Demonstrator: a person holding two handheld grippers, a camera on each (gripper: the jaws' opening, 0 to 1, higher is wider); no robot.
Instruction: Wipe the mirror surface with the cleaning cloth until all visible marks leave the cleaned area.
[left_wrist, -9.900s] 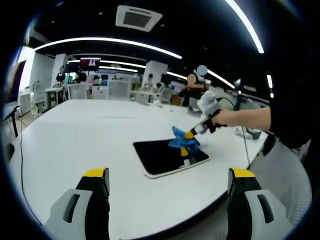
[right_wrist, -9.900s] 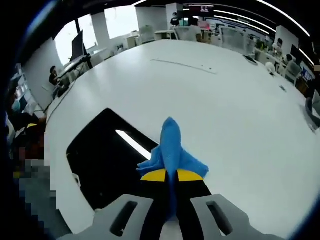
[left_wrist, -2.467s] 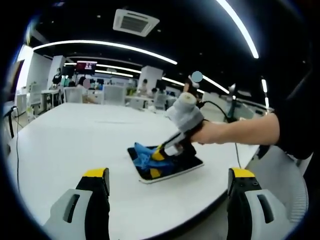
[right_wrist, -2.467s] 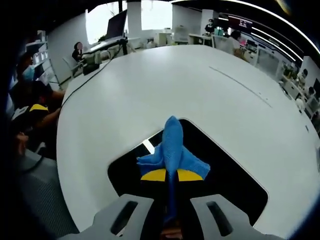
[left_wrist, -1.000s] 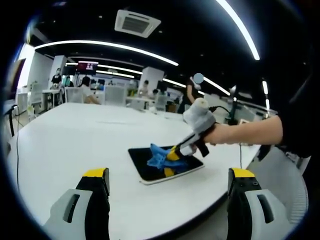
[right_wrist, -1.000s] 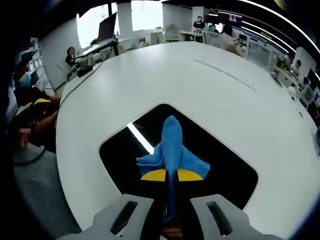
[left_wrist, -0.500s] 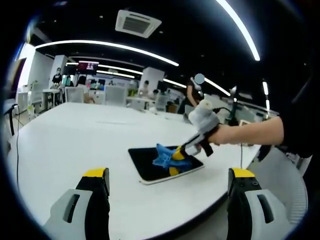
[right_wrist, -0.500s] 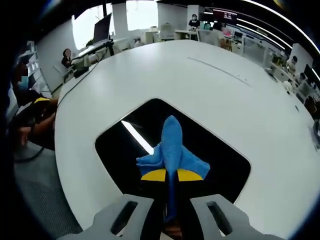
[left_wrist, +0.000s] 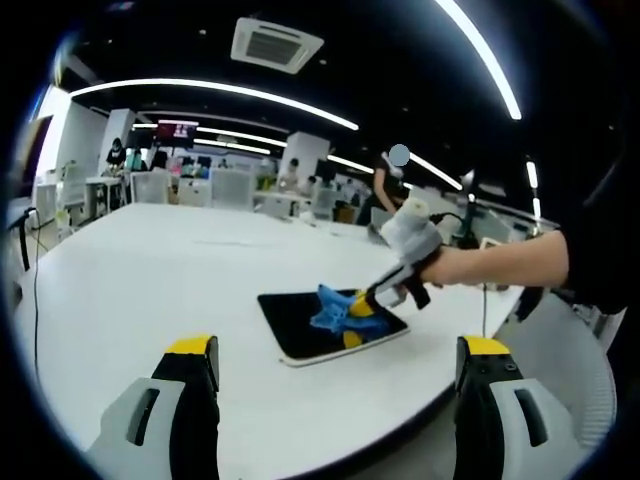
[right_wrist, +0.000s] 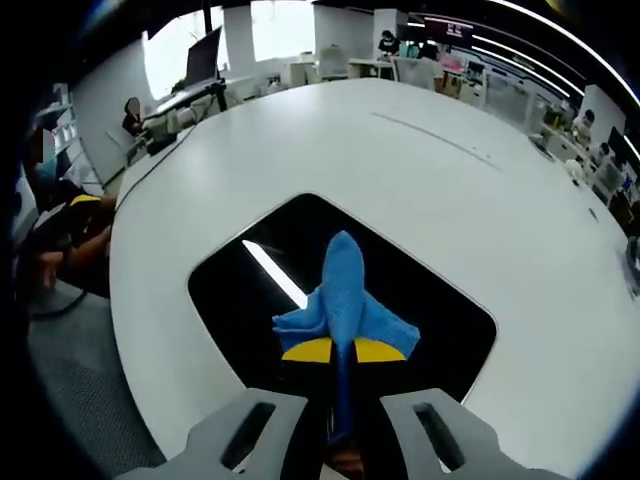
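Since a second ago the right gripper (left_wrist: 362, 305) has slid the cleaning cloth (left_wrist: 333, 306) a little further toward the mirror's right end, as the left gripper view has it.

From where the left gripper (left_wrist: 335, 352) hangs back, jaws wide apart and holding nothing, the mirror (left_wrist: 300, 320) lies flat on the white surface (left_wrist: 150, 270), ahead and well apart from it, its long axis running left to right. Most of the dark glass left of the cloth is uncovered; I cannot make out any marks on it.

In the right gripper view, the right gripper (right_wrist: 337, 351) is clamped on the blue cleaning cloth (right_wrist: 342, 295), which sticks out forward and rests on the mirror (right_wrist: 240, 290). The right is plainly the nearer hand, so the next stroke looks its to make. A bright reflected strip (right_wrist: 272, 273) lies on the glass left of the cloth. Nothing stands on the surface (right_wrist: 450, 180) near the mirror to block a sweep.
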